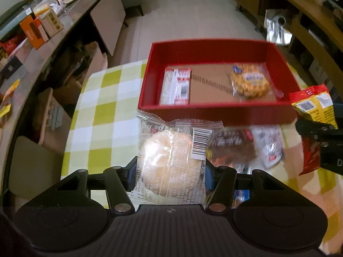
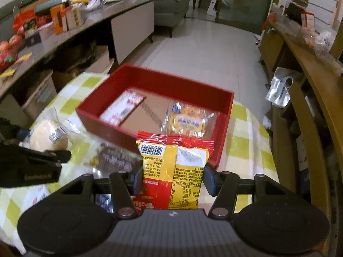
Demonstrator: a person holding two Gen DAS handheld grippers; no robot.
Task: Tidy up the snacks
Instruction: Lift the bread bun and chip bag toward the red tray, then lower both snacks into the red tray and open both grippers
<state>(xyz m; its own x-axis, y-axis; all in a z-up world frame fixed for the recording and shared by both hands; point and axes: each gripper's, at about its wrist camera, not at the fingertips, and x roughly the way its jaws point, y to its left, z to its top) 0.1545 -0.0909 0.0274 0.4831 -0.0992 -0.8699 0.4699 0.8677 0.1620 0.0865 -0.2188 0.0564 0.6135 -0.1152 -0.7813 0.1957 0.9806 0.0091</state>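
Domestic room, tiled floor, cluttered sideboards to either side; bench (image 1: 103, 98) under a green-and-white checked cloth.

Red tray (image 1: 214, 109) at the far part of the bench, open-topped, brown card base. Inside: two packets. White-and-red flat packet (image 1: 175, 86) lying against the left wall; yellow cracker packet (image 1: 249, 81) toward the right. Middle of the base bare, presumably left free for incoming items.

Left gripper (image 1: 169, 171): jaws partly spread and pinching a clear-wrapped pale bun packet (image 1: 171, 150) across its width, barcode side up, top seal pointing toward the tray. Held clear of the cloth, just short of the tray's near wall. Right gripper (image 2: 172, 178): jaws likewise clamped on both edges of a red-and-yellow snack bag (image 2: 174, 160), back label facing the camera, top seal overlapping the tray's near wall in view. Grip across the narrow dimension in both cases, judged to keep each pack flat for lowering into the tray.

Still loose on the cloth: one dark brown-wrapped packet (image 1: 233, 147) between the two grippers, with a white-and-red wrapper (image 1: 270, 145) beside it; edges of further wrappers visible low in the right wrist view, too blurred to count.

Tally: two in tray, two in hand, at least two on the bench.
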